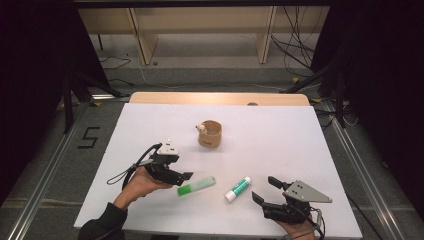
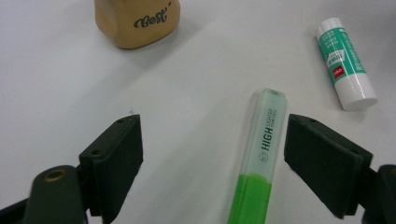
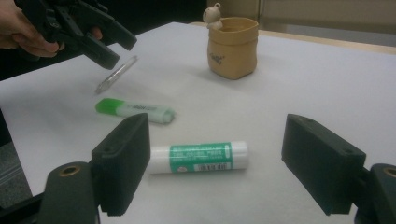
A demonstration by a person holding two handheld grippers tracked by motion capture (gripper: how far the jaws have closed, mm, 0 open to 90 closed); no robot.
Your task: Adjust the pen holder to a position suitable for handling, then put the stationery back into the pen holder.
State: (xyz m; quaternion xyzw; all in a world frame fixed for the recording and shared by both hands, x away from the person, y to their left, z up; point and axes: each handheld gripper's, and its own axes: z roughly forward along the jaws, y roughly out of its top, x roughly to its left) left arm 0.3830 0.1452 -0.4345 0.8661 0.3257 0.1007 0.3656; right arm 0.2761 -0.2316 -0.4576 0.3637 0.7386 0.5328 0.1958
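One green highlighter (image 1: 196, 185), one white-and-green glue stick (image 1: 238, 189) and one tan cup (image 1: 210, 134) with a small bear figure on its rim are sitting on the white table (image 1: 280, 140). The left gripper (image 1: 184, 176) is hovering just above the highlighter's green end with its jaws spread wide and gripping nothing; in the left gripper view the highlighter (image 2: 260, 158) is lying between the jaws, nearer the right one. The right gripper (image 1: 265, 189) is resting low near the table's front edge, released as well, with the glue stick (image 3: 197, 157) lying crosswise just ahead of its jaws. The cup is standing upright farther back, well apart from both.
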